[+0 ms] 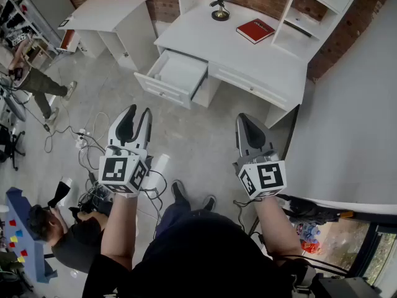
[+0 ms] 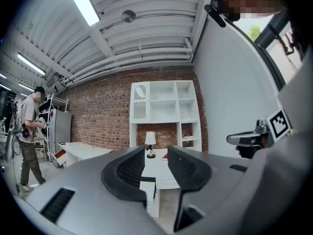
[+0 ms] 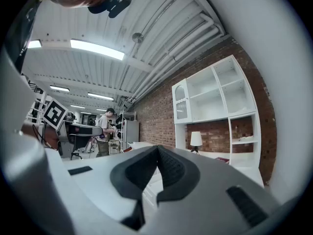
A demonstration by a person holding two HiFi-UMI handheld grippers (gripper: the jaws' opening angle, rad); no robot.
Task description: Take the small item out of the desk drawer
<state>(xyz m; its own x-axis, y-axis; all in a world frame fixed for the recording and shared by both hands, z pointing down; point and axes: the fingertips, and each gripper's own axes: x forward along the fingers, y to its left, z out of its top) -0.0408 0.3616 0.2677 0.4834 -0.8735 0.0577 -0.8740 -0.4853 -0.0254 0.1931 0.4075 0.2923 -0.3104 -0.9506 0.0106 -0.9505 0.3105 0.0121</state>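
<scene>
Two grippers level, well short of the desk [image 1: 248, 58].
Jaws: left gripper [image 1: 138, 114] spread, nothing between; right gripper [image 1: 244, 119] pressed together, empty. Open drawer [image 1: 162, 90] sticks out under the tabletop's left end; can't tell whether the small item lies inside.

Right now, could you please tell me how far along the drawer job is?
Done: the white wooden desk drawer stands pulled open. In hand: nothing; the left gripper is open, the right gripper shut, both empty and short of the desk. Left: reaching in and taking the small item, which I cannot make out here.
</scene>
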